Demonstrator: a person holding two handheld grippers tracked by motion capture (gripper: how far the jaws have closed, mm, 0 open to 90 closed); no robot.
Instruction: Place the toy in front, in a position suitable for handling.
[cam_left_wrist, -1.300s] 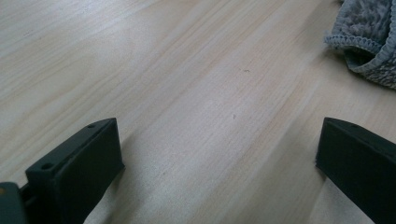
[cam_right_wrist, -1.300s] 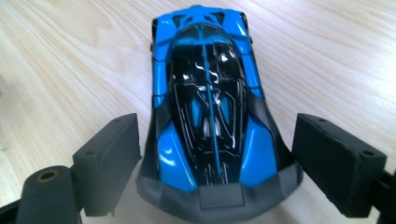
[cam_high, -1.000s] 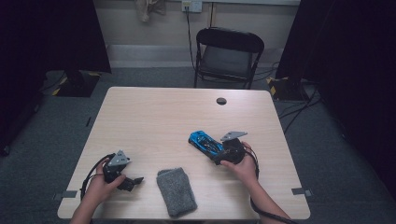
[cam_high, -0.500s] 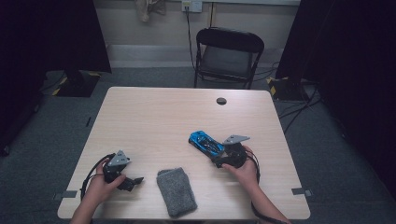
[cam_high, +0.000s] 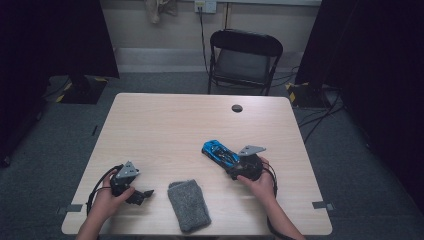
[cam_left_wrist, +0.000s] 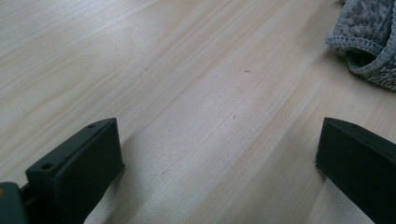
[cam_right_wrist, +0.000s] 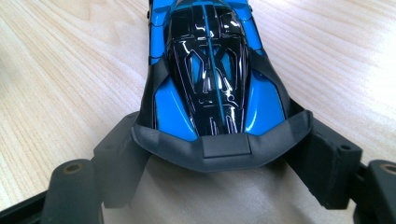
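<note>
A blue and black toy car (cam_high: 219, 151) (cam_right_wrist: 205, 70) sits on the pale wood table (cam_high: 165, 130), right of centre. My right gripper (cam_high: 232, 165) (cam_right_wrist: 219, 144) is at the car's rear. Its jaws have just been closing, and each now meets an end of the car's dark rear wing. A grey sock (cam_high: 189, 205) (cam_left_wrist: 369, 37) lies flat near the front edge. My left gripper (cam_high: 145, 193) (cam_left_wrist: 219, 154) rests low on the table to the left of the sock. Its jaws stand wide apart over bare wood.
A black folding chair (cam_high: 245, 55) stands behind the table's far edge. A small round black grommet (cam_high: 237, 108) sits in the tabletop near that edge. Dark curtains hang on both sides of the room.
The right gripper has shifted slightly toward the near edge, settling at the car's rear. The car, the sock and the left gripper have stayed where they were.
</note>
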